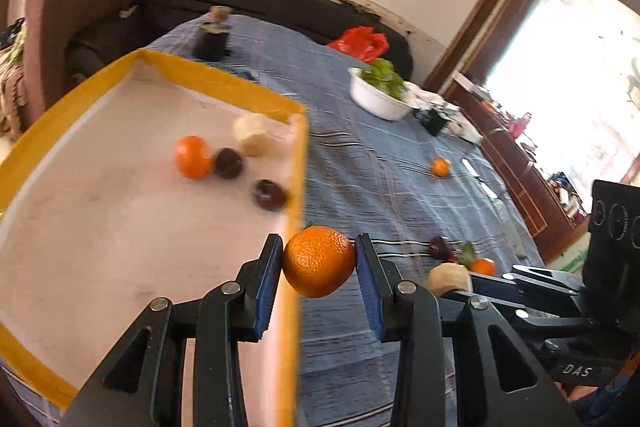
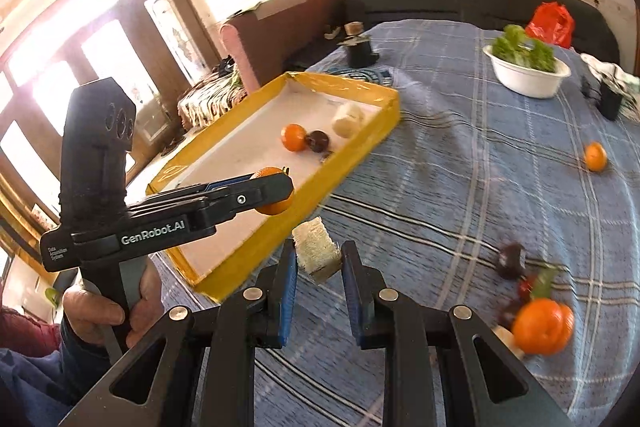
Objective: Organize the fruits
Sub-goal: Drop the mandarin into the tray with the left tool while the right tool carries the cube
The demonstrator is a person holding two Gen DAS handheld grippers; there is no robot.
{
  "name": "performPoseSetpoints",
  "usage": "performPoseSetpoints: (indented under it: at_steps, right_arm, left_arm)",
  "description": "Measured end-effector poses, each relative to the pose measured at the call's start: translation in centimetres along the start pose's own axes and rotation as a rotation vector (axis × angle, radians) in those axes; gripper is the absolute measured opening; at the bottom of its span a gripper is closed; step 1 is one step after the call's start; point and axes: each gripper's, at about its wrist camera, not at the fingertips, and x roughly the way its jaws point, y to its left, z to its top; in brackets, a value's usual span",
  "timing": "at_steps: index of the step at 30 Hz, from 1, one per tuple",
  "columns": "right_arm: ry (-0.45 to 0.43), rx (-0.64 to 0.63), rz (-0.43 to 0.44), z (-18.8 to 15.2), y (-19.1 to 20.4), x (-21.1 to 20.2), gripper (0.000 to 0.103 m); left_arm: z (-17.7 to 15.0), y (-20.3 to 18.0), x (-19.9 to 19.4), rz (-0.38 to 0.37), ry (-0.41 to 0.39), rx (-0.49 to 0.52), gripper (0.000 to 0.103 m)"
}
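Note:
My left gripper (image 1: 319, 257) is shut on an orange (image 1: 319, 261) and holds it over the right rim of the yellow-edged tray (image 1: 294, 187). In the right wrist view the left gripper (image 2: 276, 187) holds the orange (image 2: 276, 207) above the tray (image 2: 352, 155). My right gripper (image 2: 318, 259) is shut on a pale cream fruit piece (image 2: 316, 251) just off the tray's near corner. In the tray lie an orange (image 1: 192, 157), two dark plums (image 1: 228, 163) and a pale fruit (image 1: 252, 135). Loose on the cloth are an orange (image 2: 542, 325), a dark plum (image 2: 510, 259) and a far orange (image 2: 595, 157).
A white bowl of greens (image 2: 526, 71) stands at the table's far side. A dark jar (image 2: 360, 47) stands behind the tray. A red bag (image 2: 550, 23) lies on the black sofa. A small black object (image 2: 608, 103) sits by the right edge of the blue checked cloth (image 2: 460, 187).

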Motion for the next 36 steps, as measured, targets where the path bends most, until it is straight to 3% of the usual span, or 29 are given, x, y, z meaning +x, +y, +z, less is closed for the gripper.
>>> performPoseSetpoints:
  at_steps: [7,17,24,36]
  right_arm:
    - [0.043,-0.047,0.014,1.8,2.6,3.4,0.025]
    - [0.1,-0.077,-0.022,4.8,4.4,8.9,0.025]
    - [0.151,-0.076,-0.061,6.4,4.4,12.5,0.025]
    - [0.154,-0.093,-0.105,6.1,4.8,14.0,0.026]
  left_arm:
    - [1.0,4.0,-0.4,0.117,0.021,-0.027,0.036]
    - [4.5,6.3,1.3,0.197,0.137,-0.007,0.036]
    - [6.6,7.7,3.7,0.223,0.208,-0.038,0.036]
    - [7.1,8.3,5.2,0.231,0.215,-0.062,0.036]
